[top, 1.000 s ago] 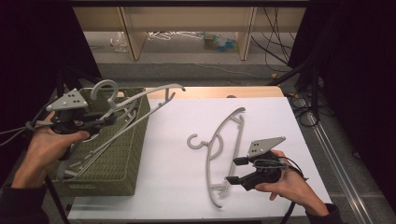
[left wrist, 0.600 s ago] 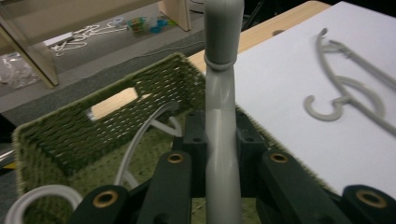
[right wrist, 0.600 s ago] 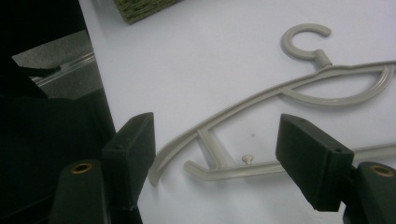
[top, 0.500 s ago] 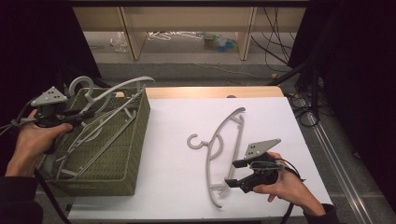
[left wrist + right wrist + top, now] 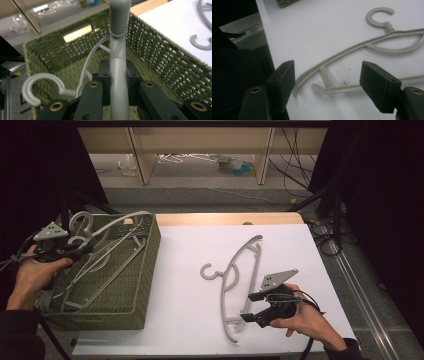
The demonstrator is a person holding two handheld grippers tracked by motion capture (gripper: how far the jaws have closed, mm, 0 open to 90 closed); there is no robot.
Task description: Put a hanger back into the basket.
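My left gripper is shut on a grey plastic hanger, gripping its neck between the jaws. The hanger lies tilted over the left part of the green woven basket, on top of several other grey hangers. A second grey hanger lies flat on the white table, hook pointing left. My right gripper stands open just above that hanger's lower end, with its jaws either side of the end and not touching it.
The basket takes up the left of the table, and another hanger's hook rests inside it. Dark stands and cables run along the right side. A shelf unit stands behind the table.
My left gripper has carried its hanger left and down, from above the basket's right rim to low over its left part. The right gripper has stayed by the lying hanger's lower end.
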